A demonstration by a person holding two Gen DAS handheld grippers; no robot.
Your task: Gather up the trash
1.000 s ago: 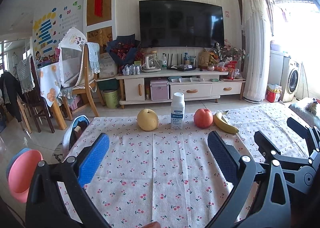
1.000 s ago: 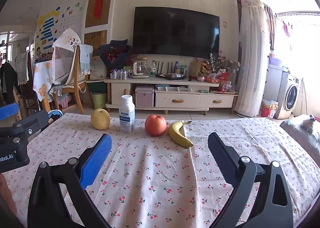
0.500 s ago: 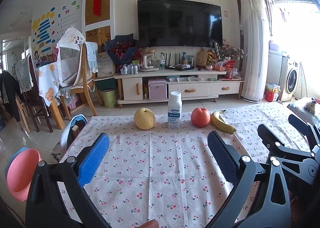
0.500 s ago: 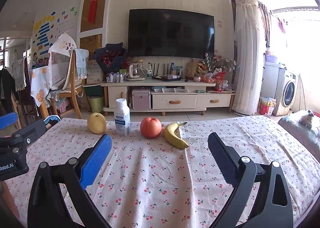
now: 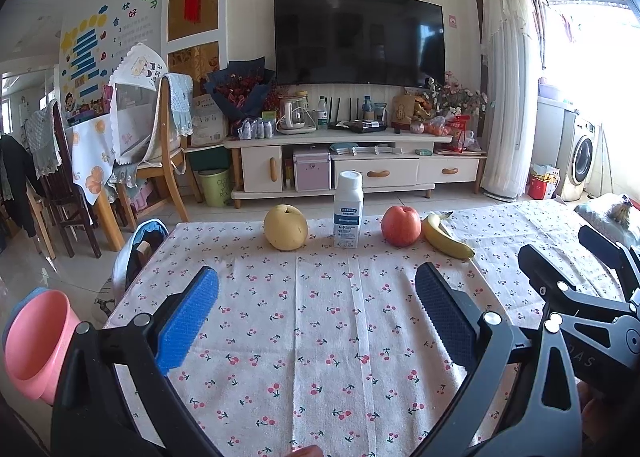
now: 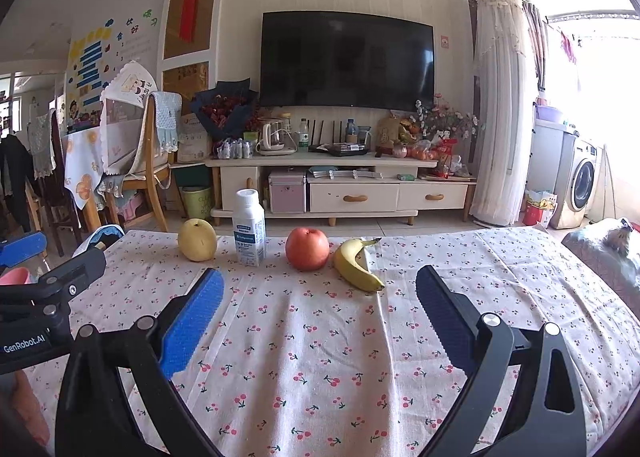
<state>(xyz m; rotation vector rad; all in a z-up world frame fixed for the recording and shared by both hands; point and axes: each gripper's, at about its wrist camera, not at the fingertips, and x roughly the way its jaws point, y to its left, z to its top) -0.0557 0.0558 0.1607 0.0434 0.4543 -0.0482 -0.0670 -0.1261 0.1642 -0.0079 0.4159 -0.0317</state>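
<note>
A white milk bottle (image 5: 348, 211) (image 6: 249, 229) with a blue label stands upright at the far edge of the cherry-print table (image 5: 320, 337) (image 6: 320, 357). A yellow pear (image 5: 285, 227) (image 6: 197, 239) sits to its left. To its right lie a red apple (image 5: 401, 225) (image 6: 307, 249) and a banana (image 5: 446, 236) (image 6: 357, 265). My left gripper (image 5: 316, 321) is open and empty, well short of the row. My right gripper (image 6: 320, 321) is also open and empty, facing the apple and banana from a distance.
A pink bin (image 5: 36, 341) stands low beside the table's left edge, next to a blue child seat (image 5: 140, 245). Beyond the table are a TV stand (image 5: 352, 161), wooden chairs (image 5: 160, 161) at left and a washing machine (image 5: 582, 155) at right.
Both grippers have pulled back and risen a little, so the row of fruit and the bottle appears slightly farther away. Both stay open. Nothing on the table has moved.
</note>
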